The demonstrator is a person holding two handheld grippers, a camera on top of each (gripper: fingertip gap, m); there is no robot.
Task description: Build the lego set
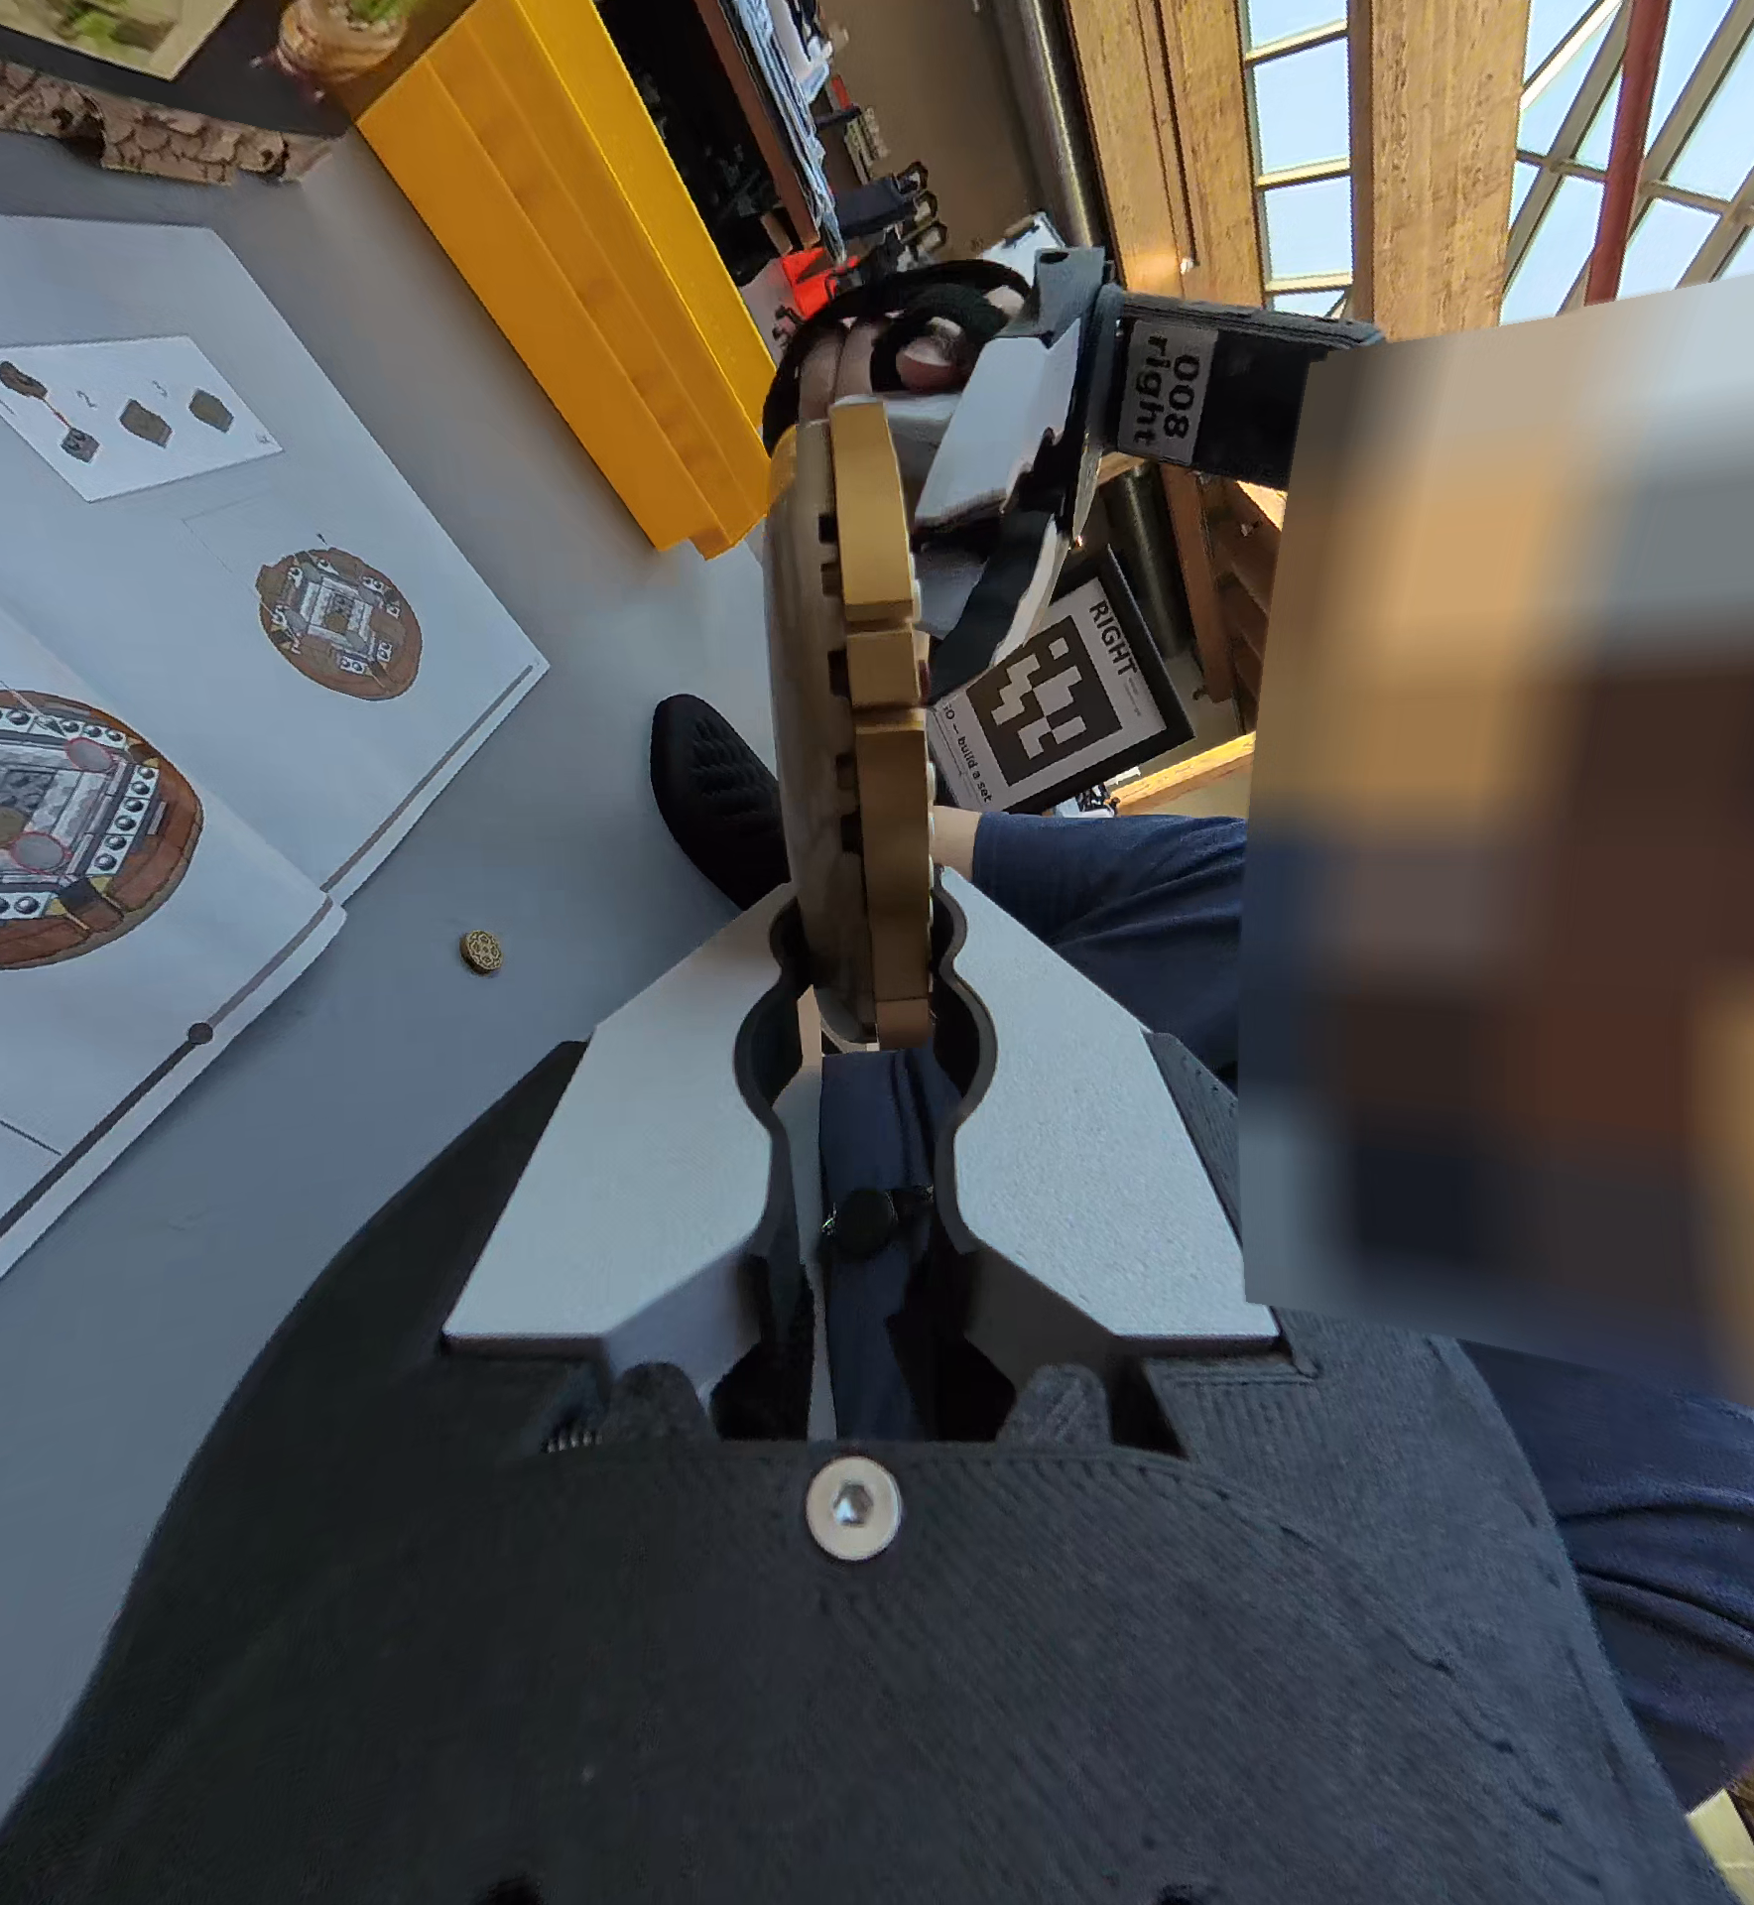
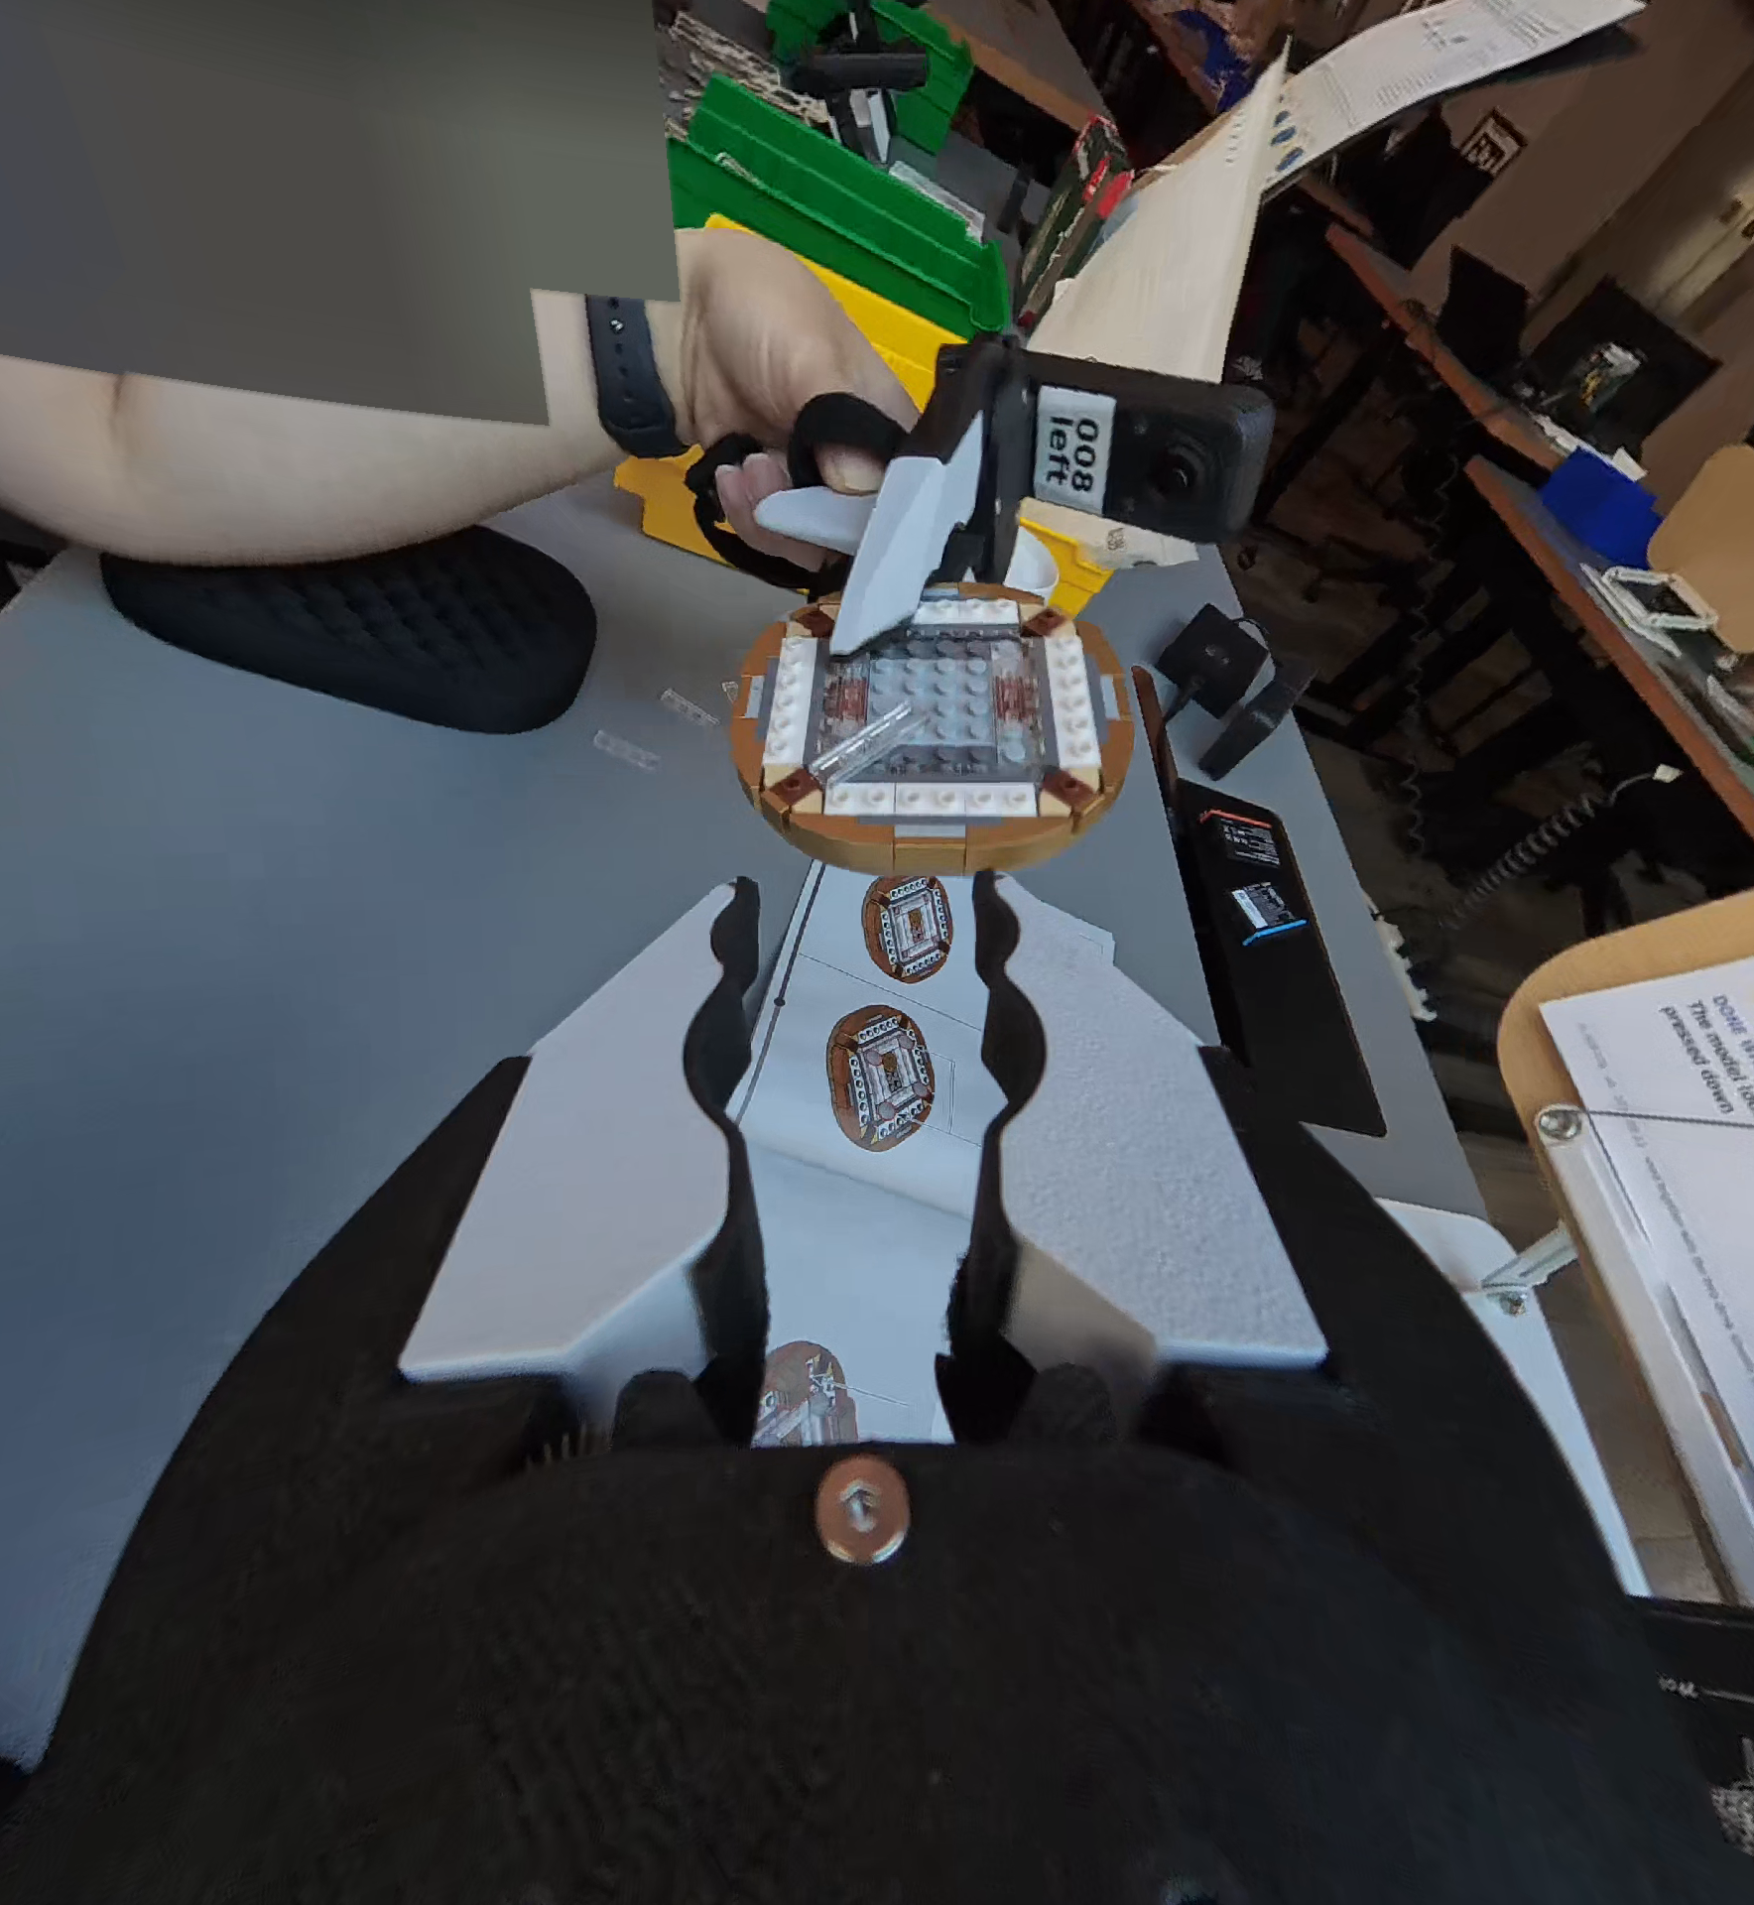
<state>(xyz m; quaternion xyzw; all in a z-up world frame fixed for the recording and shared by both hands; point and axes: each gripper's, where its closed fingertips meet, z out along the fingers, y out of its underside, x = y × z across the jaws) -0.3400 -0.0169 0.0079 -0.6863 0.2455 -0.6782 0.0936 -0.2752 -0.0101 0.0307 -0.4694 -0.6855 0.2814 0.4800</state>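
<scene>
Left claw is clamped on the rim of the round lego base, held aloft over the table; right claw stands empty, jaws parted, and must, by my judgement, next seat the loose clear piece.

Left gripper clamps the round lego base above the table.

I'm seeing both my grippers, left gripper and right gripper, showing pale grey scalloped fingers on textured black bodies, each carrying one silver screw. I'm wearing a navy sleeve and a black wristband.
</scene>
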